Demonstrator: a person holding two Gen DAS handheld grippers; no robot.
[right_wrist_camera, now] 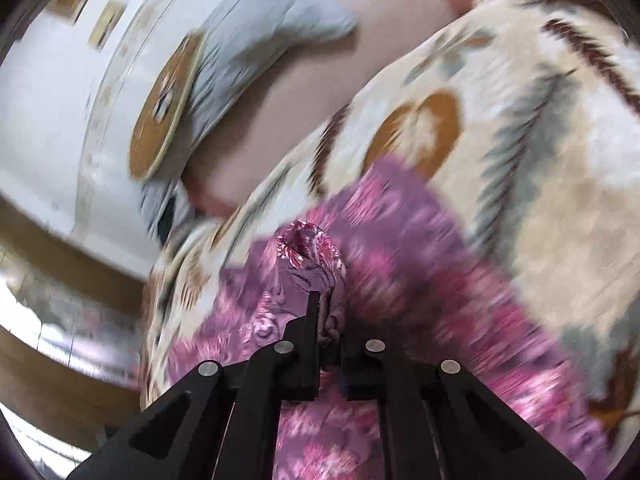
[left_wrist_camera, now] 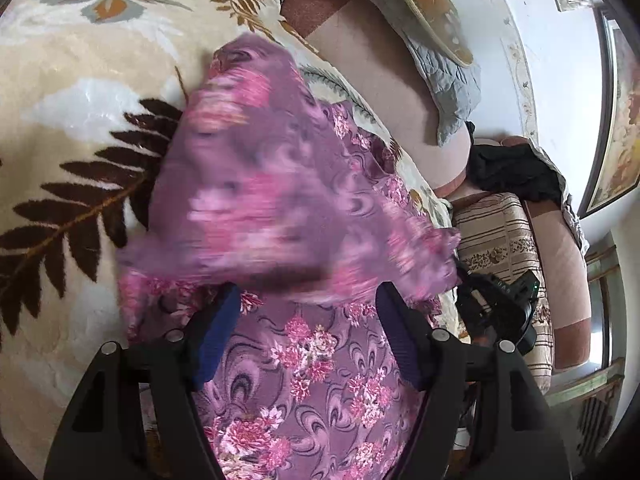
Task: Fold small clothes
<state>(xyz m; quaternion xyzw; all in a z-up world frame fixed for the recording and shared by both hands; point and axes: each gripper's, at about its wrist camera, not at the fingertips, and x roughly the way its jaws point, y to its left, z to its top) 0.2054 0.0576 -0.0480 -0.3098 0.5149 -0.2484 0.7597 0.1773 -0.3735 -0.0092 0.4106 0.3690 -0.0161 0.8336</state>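
1. The purple floral garment (left_wrist_camera: 304, 392) is thin printed cloth, smooth with a slight sheen.
2. The leaf-patterned blanket (left_wrist_camera: 80, 152) under it is thick, fuzzy plush.
3. The left gripper (left_wrist_camera: 308, 304) is matt black plastic with blue textured pads (left_wrist_camera: 212, 340) and small shiny metal pins.
4. The far grey quilt (left_wrist_camera: 448, 80) is stitched, puckered cloth.

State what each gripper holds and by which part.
The right gripper pinches a bunched fold of the purple floral garment; the left gripper is open, holding nothing.
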